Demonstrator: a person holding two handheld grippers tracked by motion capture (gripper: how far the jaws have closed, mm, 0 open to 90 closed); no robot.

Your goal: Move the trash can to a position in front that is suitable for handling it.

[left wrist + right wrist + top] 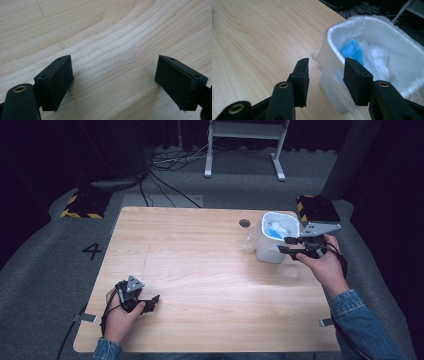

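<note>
Right gripper [288, 245] half-spread and empty beside the bin [276, 239] at right, could easily snag the liner and tip it.

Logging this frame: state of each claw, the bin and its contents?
Left claw: open, empty, low over the table.
Right claw: open, empty, beside the bin's rim.
White bin: upright, bag-lined, no lid.
Blue item: inside the bin.
</note>
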